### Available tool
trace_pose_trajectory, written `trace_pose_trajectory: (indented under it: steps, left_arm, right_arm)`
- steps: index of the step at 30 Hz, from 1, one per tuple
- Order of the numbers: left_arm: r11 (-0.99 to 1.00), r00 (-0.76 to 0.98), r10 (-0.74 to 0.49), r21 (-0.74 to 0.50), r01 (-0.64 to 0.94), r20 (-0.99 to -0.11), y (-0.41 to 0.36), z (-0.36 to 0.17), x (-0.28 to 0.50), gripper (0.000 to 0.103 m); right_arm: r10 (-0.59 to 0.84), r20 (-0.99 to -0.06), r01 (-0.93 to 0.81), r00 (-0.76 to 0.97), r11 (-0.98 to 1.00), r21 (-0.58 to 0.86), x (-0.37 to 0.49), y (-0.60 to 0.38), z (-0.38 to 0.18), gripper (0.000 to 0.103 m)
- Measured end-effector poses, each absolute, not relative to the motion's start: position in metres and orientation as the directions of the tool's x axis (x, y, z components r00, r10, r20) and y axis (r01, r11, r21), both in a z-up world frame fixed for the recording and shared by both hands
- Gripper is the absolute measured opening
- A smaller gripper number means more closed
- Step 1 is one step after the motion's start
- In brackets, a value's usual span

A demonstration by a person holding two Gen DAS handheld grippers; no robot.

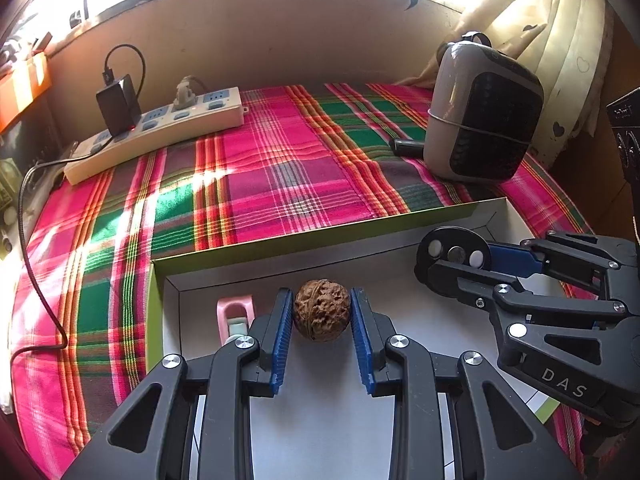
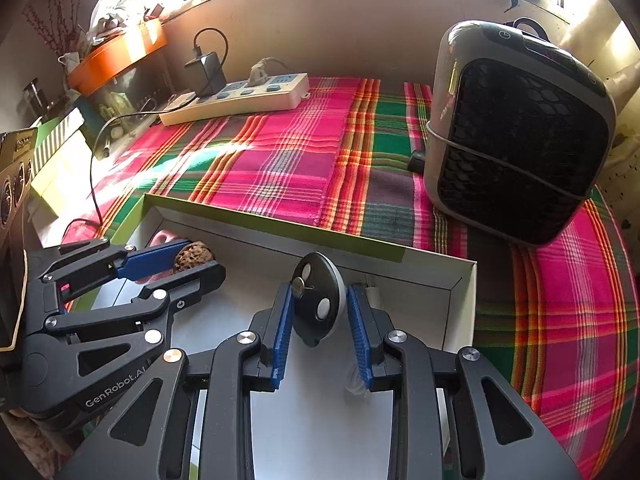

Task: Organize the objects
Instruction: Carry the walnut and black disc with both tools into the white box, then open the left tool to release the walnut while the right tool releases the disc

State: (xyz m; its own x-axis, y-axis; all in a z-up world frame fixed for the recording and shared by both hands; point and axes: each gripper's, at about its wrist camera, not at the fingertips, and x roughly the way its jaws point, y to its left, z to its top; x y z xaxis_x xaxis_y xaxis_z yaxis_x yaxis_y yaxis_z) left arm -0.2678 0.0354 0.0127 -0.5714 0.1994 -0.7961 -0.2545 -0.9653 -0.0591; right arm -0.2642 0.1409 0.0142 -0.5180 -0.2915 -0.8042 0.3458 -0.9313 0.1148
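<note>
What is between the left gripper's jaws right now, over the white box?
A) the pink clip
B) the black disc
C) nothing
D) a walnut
D: in the left wrist view the walnut sits clamped between the blue pads of the left gripper, above the white box; the black disc is in the right gripper.
</note>
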Motion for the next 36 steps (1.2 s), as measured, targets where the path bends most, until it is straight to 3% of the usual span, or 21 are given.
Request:
trace_pose_trajectory:
  steps: [22,28,36]
  left_arm:
    - [-0.967,-0.567,0.202,-0.071,-0.245,-0.798,0.034,0.01,-0.271,0.032]
    - [-0.969,-0.568,0.199,-0.072,-0.238,-0.798,0.031,0.011,-0.27,0.035]
    - [-0.968,-0.595,0.183,-0.037,-0.249,-0.782,0.033,0.018,-0.261,0.037]
  right_arm:
    - [-0.283,-0.799,0.34,-0.531,-0.935,0.105,-0.267,0.139,0.013,0.03]
    - [-0.286,-0.799,0.341,-0.529,-0.934,0.108,-0.264,0.139,0.014,0.038]
    - [-0.283,-0.794,0.336,-0.539,-0.936,0.105,-0.261,0.141,0.017,0.039]
